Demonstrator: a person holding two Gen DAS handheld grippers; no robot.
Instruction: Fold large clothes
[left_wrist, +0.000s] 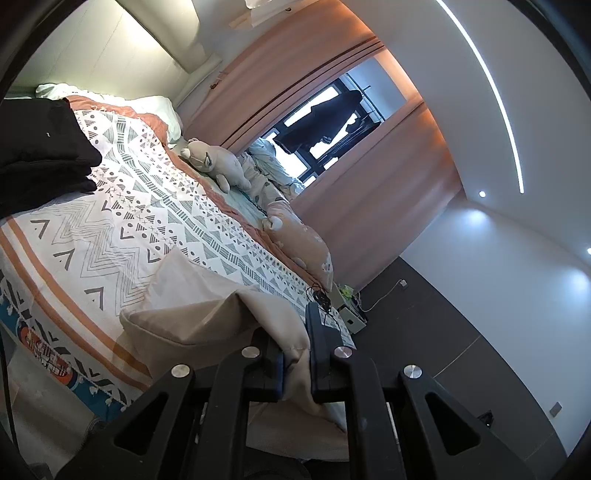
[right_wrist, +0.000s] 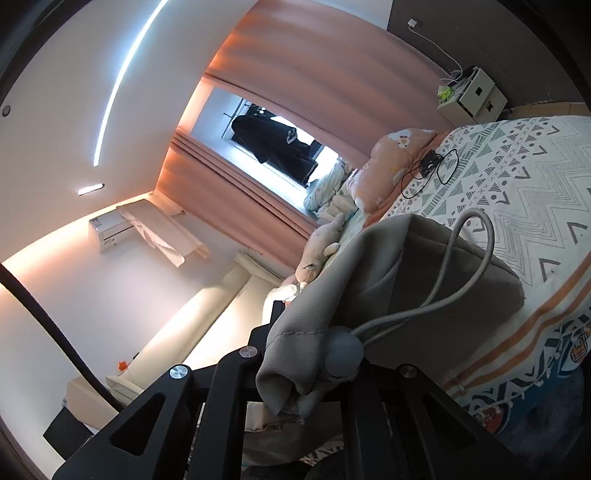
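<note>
Down at six o'clock in the left wrist view, the left tongs (left_wrist: 297, 363) are pinched narrow on a fold of the beige garment (left_wrist: 207, 314), cloth squeezed right between the two dark fingers (left_wrist: 324, 350). From that grip the garment spreads up and out toward nine o'clock, lying on the patterned bedspread (left_wrist: 122, 206) near the bed's edge.

Over in the right wrist view, the right tongs (right_wrist: 312, 363) sit at six o'clock too, with a bunched hem of the same garment (right_wrist: 373, 273) draped over them. The cloth hides the fingertips, so I cannot tell how wide they stand. A grey drawstring (right_wrist: 476, 266) loops up toward one o'clock from a round grey toggle (right_wrist: 343, 350) resting right at the tongs. The garment here fans out to three o'clock over the bedspread (right_wrist: 528, 192).

Further out, left view: a black folded garment (left_wrist: 40, 147) lies on the bed at nine o'clock, well apart from the beige one. A black cable (left_wrist: 317, 295) tangles on the bedspread just beyond the tongs. Past centre, a plush toy (left_wrist: 218, 162) lies along the bed's far side, and an orange pillow (left_wrist: 303, 243) sits nearer, toward four o'clock of it.

Furthest back, pink curtains (left_wrist: 295, 74) frame a window (left_wrist: 325, 125) at twelve o'clock, with dark clothing hanging in front of the glass.
</note>
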